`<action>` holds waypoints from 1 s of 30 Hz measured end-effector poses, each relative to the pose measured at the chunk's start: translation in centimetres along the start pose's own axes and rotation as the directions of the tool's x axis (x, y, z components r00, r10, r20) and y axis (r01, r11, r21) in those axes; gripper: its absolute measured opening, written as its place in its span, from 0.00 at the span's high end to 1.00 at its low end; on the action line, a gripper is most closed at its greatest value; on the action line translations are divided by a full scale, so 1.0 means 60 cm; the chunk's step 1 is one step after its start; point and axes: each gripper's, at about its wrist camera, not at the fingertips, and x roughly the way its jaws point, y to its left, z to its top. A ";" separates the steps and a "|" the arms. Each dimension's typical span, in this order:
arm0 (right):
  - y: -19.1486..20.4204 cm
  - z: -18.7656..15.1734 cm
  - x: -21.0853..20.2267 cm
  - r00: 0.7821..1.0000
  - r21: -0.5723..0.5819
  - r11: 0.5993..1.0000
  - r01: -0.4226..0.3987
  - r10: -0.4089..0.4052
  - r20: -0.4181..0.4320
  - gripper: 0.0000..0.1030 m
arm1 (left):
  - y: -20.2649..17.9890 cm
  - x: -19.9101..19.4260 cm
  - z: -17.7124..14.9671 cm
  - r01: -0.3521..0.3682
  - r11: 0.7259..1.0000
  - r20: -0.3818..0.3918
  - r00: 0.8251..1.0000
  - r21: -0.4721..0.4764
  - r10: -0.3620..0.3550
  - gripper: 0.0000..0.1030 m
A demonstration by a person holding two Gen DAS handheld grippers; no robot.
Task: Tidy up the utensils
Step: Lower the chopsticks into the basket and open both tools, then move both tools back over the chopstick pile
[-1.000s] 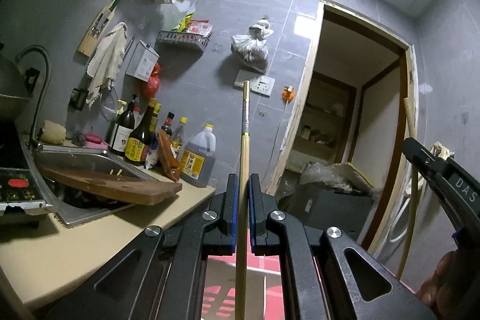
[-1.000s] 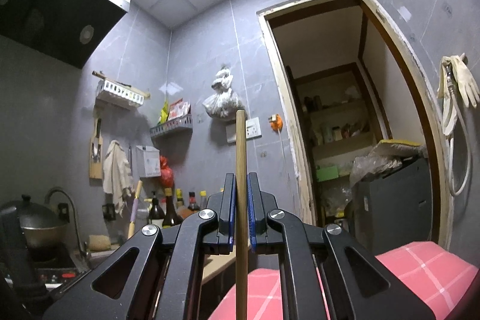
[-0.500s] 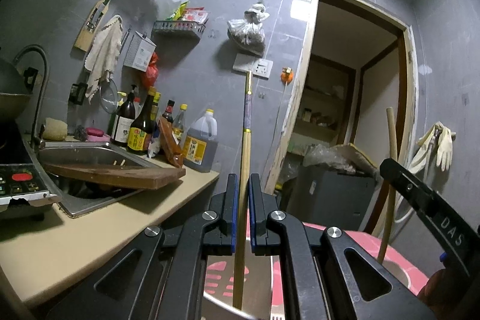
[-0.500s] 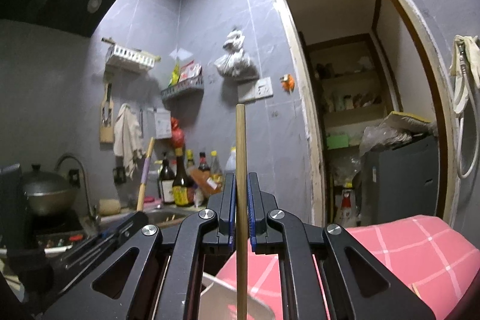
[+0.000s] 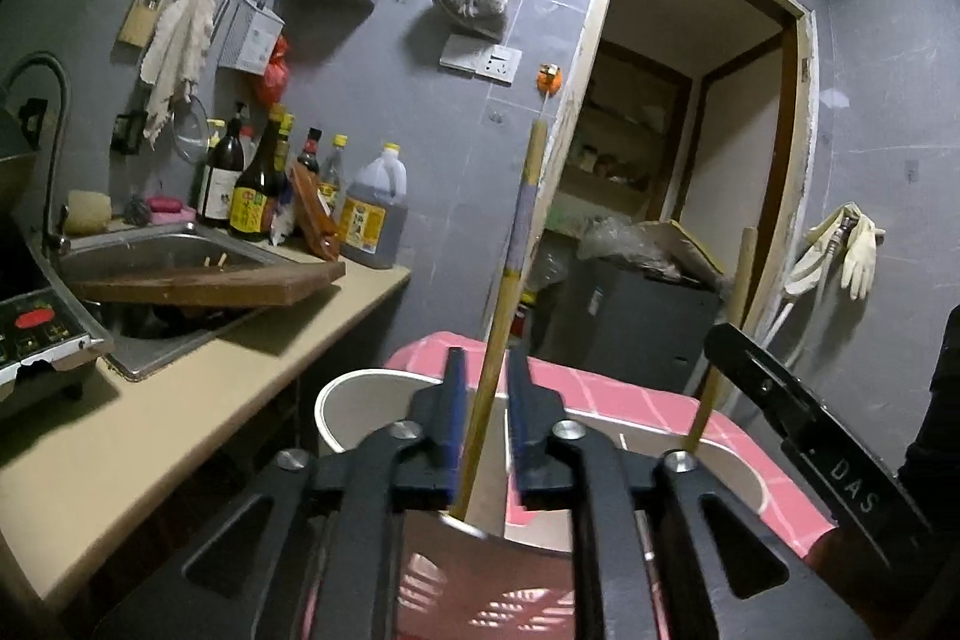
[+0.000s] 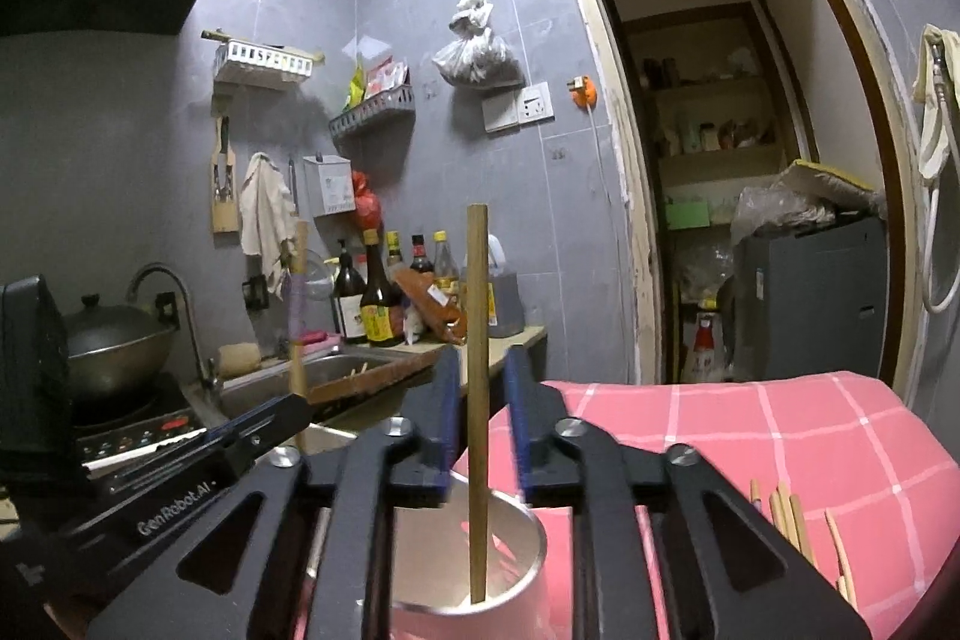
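Note:
My left gripper [image 5: 485, 415] is open; a bamboo chopstick with a purple band [image 5: 510, 268] stands free between its jaws, lower end inside a metal-rimmed cup [image 5: 462, 526]. My right gripper [image 6: 477, 415] is open too; a plain wooden chopstick [image 6: 477, 370] stands between its jaws with its tip in the same cup [image 6: 516, 568]. The banded chopstick [image 6: 295, 316] and the left gripper body show at the left of the right wrist view. The right gripper's body [image 5: 810, 430] and its chopstick [image 5: 729, 328] show at the right of the left wrist view.
A white bowl [image 5: 360, 400] sits behind the cup on a pink checked cloth [image 6: 780, 448]. Several more chopsticks [image 6: 792, 526] lie on the cloth at the right. A counter with sink [image 5: 150, 256], board and bottles [image 5: 252, 196] is to the left.
Both grippers have tilted down over the cup and opened; both chopsticks now stand loose with their lower ends in the cup.

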 end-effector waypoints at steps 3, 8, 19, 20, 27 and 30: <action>-0.003 0.007 -0.011 1.000 -0.004 1.000 0.005 -0.005 0.013 0.76 | 0.003 -0.009 0.008 0.014 0.999 0.002 1.000 -0.029 -0.014 0.72; -0.017 0.031 -0.048 0.998 -0.008 0.999 0.037 -0.037 0.056 0.52 | -0.012 -0.030 0.034 0.027 0.999 0.020 0.999 -0.027 -0.026 0.53; -0.078 0.068 -0.169 0.982 -0.055 0.983 0.176 -0.171 0.083 0.11 | -0.106 -0.066 0.049 0.095 0.993 0.011 0.995 0.071 -0.096 0.14; -0.086 0.069 -0.182 0.979 -0.059 0.980 0.192 -0.188 0.073 0.06 | -0.117 -0.068 0.044 0.104 0.991 0.007 0.994 0.084 -0.105 0.10; -0.138 0.064 -0.246 0.955 -0.091 0.951 0.294 -0.295 0.003 0.00 | -0.192 -0.071 0.002 0.193 0.966 -0.067 0.981 0.171 -0.184 0.04; -0.169 0.054 -0.259 0.939 -0.092 0.937 0.337 -0.342 -0.045 0.00 | -0.225 -0.060 -0.020 0.220 0.955 -0.117 0.973 0.201 -0.199 0.04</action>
